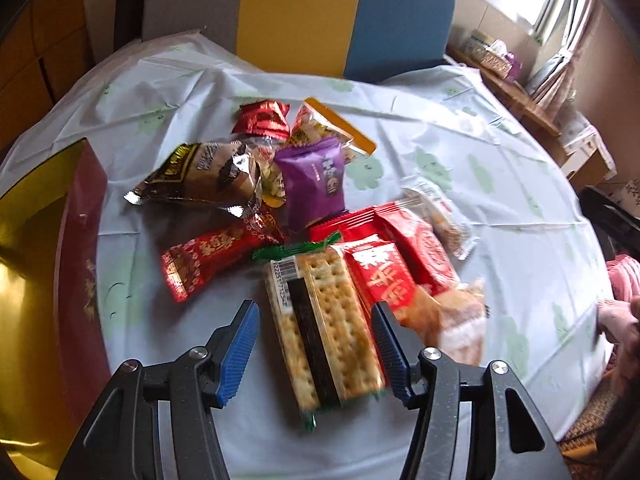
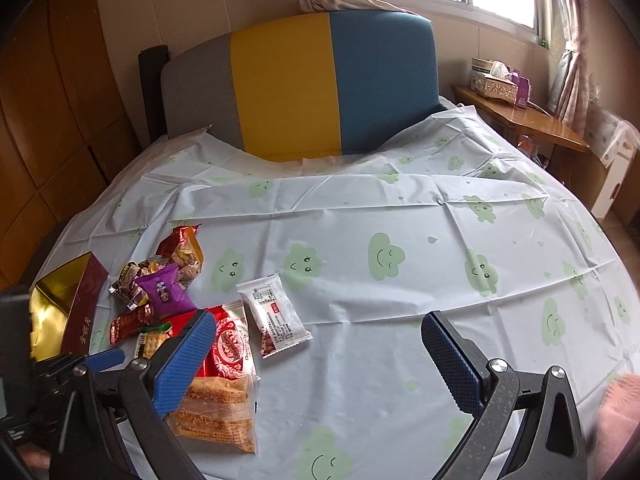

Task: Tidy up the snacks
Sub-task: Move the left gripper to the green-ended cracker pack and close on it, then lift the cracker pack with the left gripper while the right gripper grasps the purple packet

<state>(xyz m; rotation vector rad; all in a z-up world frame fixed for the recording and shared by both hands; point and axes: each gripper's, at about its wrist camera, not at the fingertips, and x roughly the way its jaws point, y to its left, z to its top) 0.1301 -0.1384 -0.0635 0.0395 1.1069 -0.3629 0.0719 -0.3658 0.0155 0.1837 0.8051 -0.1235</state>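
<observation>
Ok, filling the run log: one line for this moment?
left gripper: open, straddling cracker pack | right gripper: open, over tablecloth | gift box: open

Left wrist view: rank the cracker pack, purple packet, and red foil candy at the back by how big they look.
1. cracker pack, largest, though it lies nearest the camera, between the open left claw fingers.
2. purple packet.
3. red foil candy, smallest and farthest, so true size is unsure.

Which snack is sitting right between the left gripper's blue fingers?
The cracker pack with the green ends and dark stripe. It alone lies between the open left gripper; the red packets lie beside it.
</observation>
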